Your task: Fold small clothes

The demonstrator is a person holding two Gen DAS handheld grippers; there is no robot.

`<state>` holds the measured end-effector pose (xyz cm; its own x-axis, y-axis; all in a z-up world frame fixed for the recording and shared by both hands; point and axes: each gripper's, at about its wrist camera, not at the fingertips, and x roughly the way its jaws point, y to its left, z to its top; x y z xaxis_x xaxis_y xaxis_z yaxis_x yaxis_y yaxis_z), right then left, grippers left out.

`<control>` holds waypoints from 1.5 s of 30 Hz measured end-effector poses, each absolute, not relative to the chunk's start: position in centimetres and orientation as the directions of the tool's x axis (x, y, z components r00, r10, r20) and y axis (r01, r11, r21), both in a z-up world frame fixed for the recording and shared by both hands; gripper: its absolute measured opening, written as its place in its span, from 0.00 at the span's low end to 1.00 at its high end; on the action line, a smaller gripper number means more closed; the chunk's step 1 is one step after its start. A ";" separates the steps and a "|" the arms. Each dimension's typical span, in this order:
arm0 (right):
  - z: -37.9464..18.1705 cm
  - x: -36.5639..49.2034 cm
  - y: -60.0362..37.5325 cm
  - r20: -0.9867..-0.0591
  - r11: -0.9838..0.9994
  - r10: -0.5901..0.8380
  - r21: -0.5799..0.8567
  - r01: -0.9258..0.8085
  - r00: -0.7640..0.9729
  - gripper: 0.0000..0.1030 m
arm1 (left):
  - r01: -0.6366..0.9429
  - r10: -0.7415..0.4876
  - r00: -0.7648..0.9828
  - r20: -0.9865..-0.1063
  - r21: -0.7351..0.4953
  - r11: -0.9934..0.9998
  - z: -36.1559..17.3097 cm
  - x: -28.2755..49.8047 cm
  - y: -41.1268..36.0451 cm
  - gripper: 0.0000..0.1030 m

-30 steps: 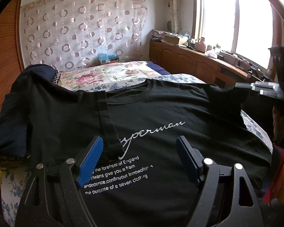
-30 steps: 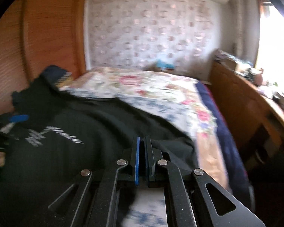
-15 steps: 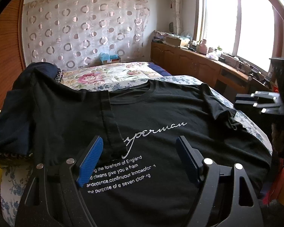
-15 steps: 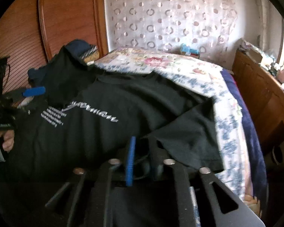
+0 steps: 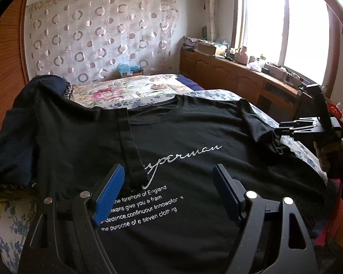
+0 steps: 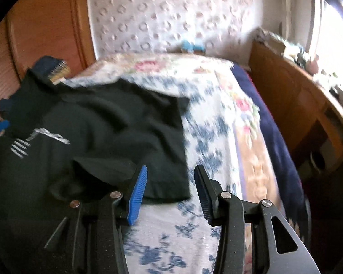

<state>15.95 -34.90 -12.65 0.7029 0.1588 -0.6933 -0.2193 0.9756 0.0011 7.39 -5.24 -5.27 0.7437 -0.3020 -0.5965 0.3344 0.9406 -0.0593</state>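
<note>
The bed (image 5: 130,91), under a floral cover, fills the middle of both views and runs toward twelve o'clock, where a curtain (image 5: 98,36) with ring patterns hangs. A wooden cabinet (image 5: 228,75) with clutter on top stands along the bed's three o'clock side under a bright window (image 5: 283,25). The black t-shirt (image 5: 194,132) lies spread face up on the near end of the bed, white lettering showing, its collar toward twelve o'clock and a sleeve folded over the chest at about ten o'clock. The left gripper (image 5: 169,191) hangs over the lettering with its jaws wide apart and nothing between them. The right gripper (image 6: 170,189), by the shirt's sleeve at three o'clock, has just been opening its jaws; they stand apart above the sleeve hem and the bed cover, pressing on nothing.
</note>
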 end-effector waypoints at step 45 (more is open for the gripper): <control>-11.9 25.9 -26.5 -0.694 0.930 0.234 -0.043 -0.364 0.681 0.53 | 0.201 -0.189 0.796 -0.575 -0.044 0.979 -4.2 9.9 1.1 0.78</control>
